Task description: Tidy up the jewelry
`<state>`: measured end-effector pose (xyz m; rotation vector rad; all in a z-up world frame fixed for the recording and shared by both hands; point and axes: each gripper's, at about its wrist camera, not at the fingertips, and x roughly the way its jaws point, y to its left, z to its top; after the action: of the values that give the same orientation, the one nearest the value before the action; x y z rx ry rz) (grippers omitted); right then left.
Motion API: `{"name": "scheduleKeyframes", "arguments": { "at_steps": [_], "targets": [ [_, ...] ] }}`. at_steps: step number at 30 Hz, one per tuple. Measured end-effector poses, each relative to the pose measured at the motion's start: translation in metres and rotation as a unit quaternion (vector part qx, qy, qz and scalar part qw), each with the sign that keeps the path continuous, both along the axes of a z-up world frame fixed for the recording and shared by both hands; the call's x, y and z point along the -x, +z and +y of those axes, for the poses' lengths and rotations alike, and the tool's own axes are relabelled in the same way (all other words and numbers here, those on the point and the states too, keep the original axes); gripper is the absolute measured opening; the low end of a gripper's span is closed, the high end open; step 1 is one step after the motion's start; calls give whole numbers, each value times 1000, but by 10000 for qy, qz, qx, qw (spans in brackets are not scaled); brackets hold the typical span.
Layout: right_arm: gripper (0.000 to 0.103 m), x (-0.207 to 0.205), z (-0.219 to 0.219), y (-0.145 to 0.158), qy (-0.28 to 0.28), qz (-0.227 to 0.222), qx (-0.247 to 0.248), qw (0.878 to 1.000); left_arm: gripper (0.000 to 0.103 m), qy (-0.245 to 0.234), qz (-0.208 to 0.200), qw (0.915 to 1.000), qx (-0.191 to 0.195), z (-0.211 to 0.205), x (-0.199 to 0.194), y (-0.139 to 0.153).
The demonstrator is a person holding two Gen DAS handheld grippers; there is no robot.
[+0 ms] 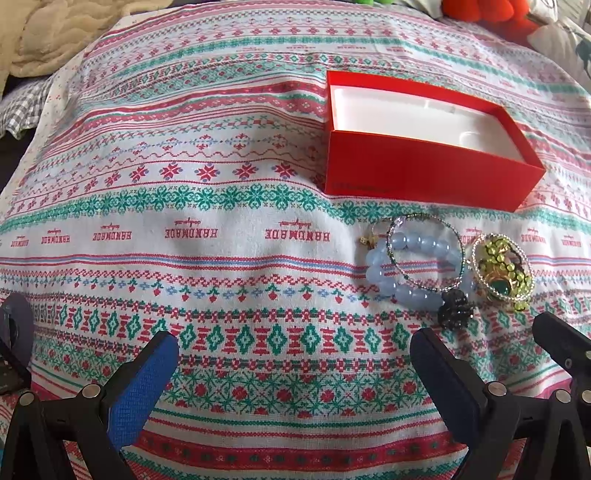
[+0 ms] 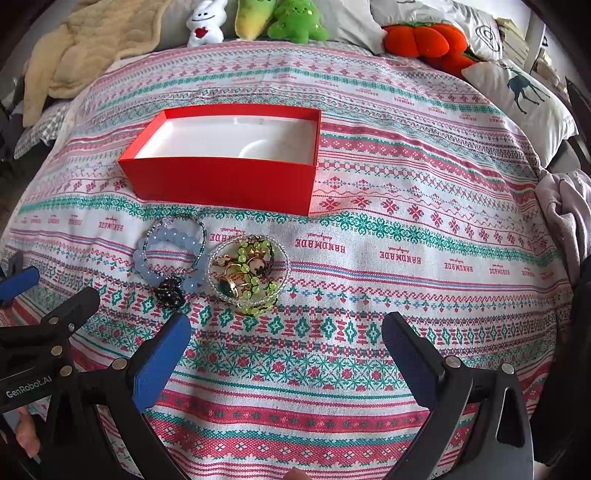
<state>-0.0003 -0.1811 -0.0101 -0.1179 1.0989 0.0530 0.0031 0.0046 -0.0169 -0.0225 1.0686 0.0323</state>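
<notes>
An open red box (image 1: pixel 428 173) (image 2: pixel 225 182) with a white, empty inside rests on the patterned cloth. In front of it lies a jewelry pile: a pale blue bead bracelet (image 1: pixel 406 291) (image 2: pixel 142 260), a thin sparkly bangle (image 1: pixel 458 243) (image 2: pixel 202 236), a black beaded piece (image 1: pixel 454 314) (image 2: pixel 170 291), and a crystal bangle ringing green beads and gold pieces (image 1: pixel 502 269) (image 2: pixel 247 273). My left gripper (image 1: pixel 295 354) is open, the pile lying ahead to its right. My right gripper (image 2: pixel 286 336) is open too, just short of the pile, which sits ahead to its left.
The patterned cloth (image 2: pixel 406 229) covers a bed. Plush toys (image 2: pixel 258 18), an orange plush (image 2: pixel 424 40) and a deer pillow (image 2: pixel 524 96) line the far edge. A cream blanket (image 2: pixel 81 40) lies back left, grey fabric (image 2: pixel 565 206) at right.
</notes>
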Motion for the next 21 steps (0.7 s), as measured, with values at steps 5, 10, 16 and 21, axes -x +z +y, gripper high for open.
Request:
{"name": "scheduleKeyframes", "arguments": {
  "at_steps": [5, 10, 16, 21],
  "targets": [
    [103, 0, 0, 1, 18, -13, -8, 10000, 103, -5, 6, 10000, -5, 0, 0, 0],
    [103, 0, -1, 0, 6, -5, -12, 10000, 103, -15, 15, 10000, -10, 1, 0, 0],
    [103, 0, -1, 0, 14, -2, -6, 10000, 103, -43, 30, 10000, -26, 0, 1, -2],
    [103, 1, -1, -1, 18, -5, -1, 10000, 103, -31, 38, 10000, -27, -1, 1, -1]
  ]
}}
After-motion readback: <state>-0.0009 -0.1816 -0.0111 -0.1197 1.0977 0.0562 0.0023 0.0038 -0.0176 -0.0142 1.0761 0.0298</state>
